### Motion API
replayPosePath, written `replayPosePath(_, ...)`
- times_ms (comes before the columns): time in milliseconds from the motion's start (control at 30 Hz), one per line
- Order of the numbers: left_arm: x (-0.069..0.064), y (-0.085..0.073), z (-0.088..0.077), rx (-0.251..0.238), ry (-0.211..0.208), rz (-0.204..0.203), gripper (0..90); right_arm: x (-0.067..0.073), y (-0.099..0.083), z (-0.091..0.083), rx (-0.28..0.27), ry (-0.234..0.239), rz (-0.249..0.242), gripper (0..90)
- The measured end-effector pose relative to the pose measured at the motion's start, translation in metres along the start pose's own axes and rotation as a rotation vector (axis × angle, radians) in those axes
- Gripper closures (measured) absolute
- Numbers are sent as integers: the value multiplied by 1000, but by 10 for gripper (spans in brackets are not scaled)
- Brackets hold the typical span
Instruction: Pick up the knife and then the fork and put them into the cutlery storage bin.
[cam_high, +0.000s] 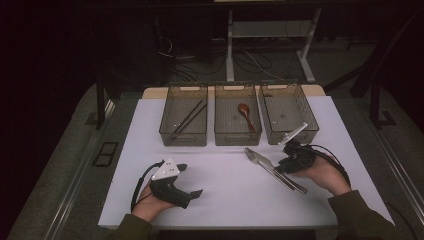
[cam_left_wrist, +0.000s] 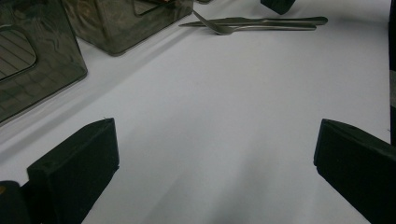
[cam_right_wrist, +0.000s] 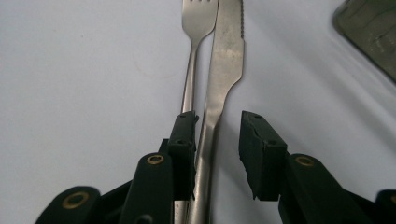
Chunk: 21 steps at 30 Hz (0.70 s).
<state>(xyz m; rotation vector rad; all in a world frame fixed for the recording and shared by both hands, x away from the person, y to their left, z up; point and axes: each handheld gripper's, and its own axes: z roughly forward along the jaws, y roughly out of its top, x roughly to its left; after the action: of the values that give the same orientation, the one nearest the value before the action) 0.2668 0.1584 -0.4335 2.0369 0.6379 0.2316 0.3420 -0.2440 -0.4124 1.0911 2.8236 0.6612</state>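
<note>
On the white table (cam_high: 150, 125), beyond three far bins (cam_high: 183, 114), the left gripper (cam_high: 191, 180) lay spread and idle while the right gripper (cam_right_wrist: 217, 135) straddled the knife (cam_right_wrist: 224, 65) beside the fork (cam_right_wrist: 196, 28) at near right, not yet pinching; closing squarely seemed next.

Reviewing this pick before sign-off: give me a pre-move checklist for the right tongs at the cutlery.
1. Knife handle between the right tongs: ok.
2. Pads pressing the knife: not ok, a gap shows on one side; jaws part closed.
3. Fork out of the grip: cannot tell, it lies right beside the knife, passing under the near pad.
4. Right bin free for a drop: ok, nothing seen in it.
5. Left tongs out of the way: ok, open over bare table.
</note>
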Motion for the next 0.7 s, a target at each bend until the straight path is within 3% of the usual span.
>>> replayPosePath(700, 0, 0, 0, 2, -1, 7, 0, 5, 4, 12, 113, -17, -4, 721)
